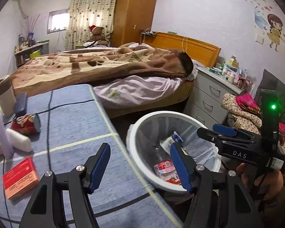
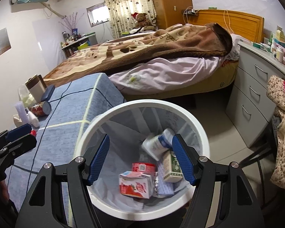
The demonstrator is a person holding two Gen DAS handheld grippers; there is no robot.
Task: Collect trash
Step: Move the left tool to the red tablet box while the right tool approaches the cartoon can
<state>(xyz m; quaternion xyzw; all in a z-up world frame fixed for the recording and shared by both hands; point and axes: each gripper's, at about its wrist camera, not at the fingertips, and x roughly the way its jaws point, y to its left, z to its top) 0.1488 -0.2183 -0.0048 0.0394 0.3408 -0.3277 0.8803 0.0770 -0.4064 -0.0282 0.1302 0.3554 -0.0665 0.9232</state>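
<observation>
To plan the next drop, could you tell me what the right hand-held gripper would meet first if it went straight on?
Probably the trash inside the white bin: the open right hand-held gripper points into it, likely toward the strawberry milk carton.

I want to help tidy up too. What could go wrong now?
1. The black cable runs across the blue cloth near the orange box; the left tool, open and empty, might snag it when reaching.
2. The bin stands close beside the table edge, so a bump could tip it.
3. The red can lies on its side and might roll.
</observation>
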